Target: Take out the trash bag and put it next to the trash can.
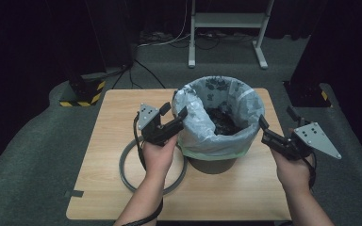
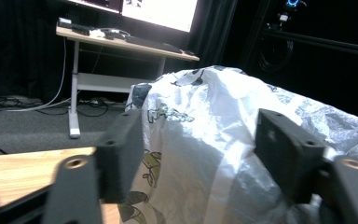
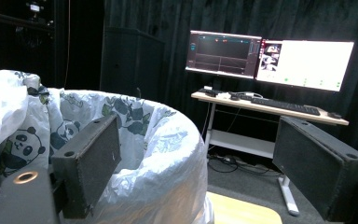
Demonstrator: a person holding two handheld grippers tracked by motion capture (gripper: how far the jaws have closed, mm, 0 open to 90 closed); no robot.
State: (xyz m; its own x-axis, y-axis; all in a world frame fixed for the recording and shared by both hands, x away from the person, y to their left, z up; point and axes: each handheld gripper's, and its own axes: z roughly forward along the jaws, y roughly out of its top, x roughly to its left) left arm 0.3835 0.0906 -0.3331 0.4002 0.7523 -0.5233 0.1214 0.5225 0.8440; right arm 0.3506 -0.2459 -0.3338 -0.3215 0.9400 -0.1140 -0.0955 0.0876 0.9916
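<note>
Dark curtains ring a wooden table (image 1: 245, 188) where a bin's panda-print liner (image 1: 202, 134) drapes the rim. Left gripper (image 1: 175, 112) straddles bunched plastic, jaws apart; right gripper (image 1: 263, 123) hangs open beside it. Thin film could tear or slip from an uneven pull.

The bag (image 2: 223, 140) is running off the bottom edge between the left gripper (image 2: 205, 158) jaws, hiding whether the pads are pressing it. Beyond the right gripper (image 3: 200, 172) jaws, the bin's dark contents (image 1: 224, 122) are staying indistinct.
</note>
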